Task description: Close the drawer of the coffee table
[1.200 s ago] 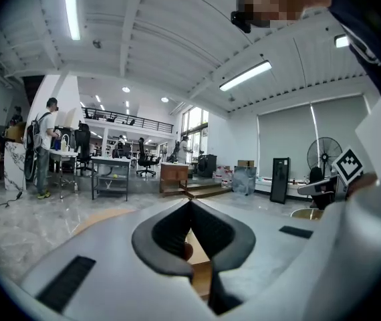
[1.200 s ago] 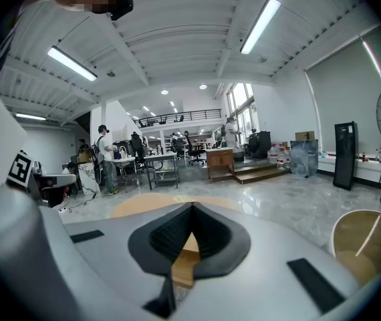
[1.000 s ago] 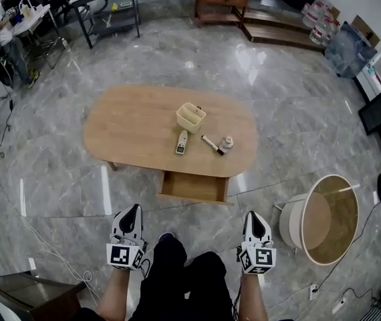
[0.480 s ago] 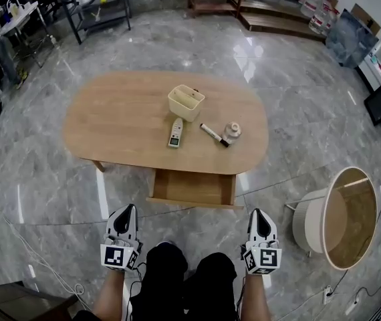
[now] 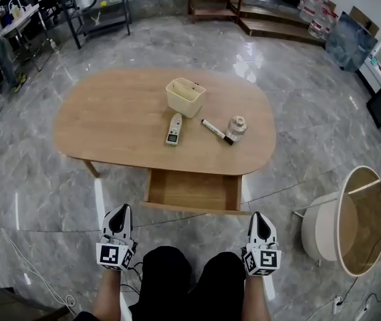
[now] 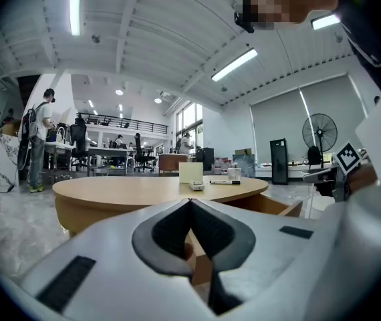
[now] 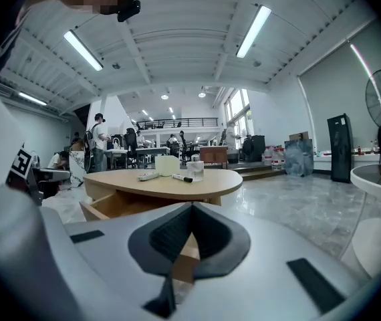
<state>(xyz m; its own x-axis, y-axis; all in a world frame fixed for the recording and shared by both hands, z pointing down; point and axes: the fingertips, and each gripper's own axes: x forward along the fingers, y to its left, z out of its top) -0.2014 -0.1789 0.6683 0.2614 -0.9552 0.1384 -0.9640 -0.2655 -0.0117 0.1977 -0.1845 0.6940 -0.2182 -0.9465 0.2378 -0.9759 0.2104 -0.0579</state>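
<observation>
Over the last second the oval coffee table (image 5: 110, 122) has grown in the head view and slid toward the lower middle of the frame, while both grippers have sunk toward the bottom edge. The person appears to have been lowering toward the table, and both gripper views now look almost level across its top.

The open drawer (image 5: 194, 190) juts from the near edge of the table in the lower centre of the frame, empty as far as can be seen. The left gripper (image 5: 121, 212) is at lower left and the right gripper (image 5: 259, 217) at lower right. Both sit well short of the drawer front, and neither touches it. Each has its jaws clenched together on nothing, tips meeting in its own view.

This looks like the approach, with the push not yet begun – closed tips should serve for pressing the drawer front.

On the tabletop, a cream bin (image 5: 185, 97), a small handheld device (image 5: 174, 129), a marker pen (image 5: 216, 131) and a small jar (image 5: 237, 126) lie above the drawer. A round side table (image 5: 351, 223) stands at the right edge.

No brand or wording is legible – only the black-and-white square markers on the gripper cubes; the print on the device and the pen is too small to read
</observation>
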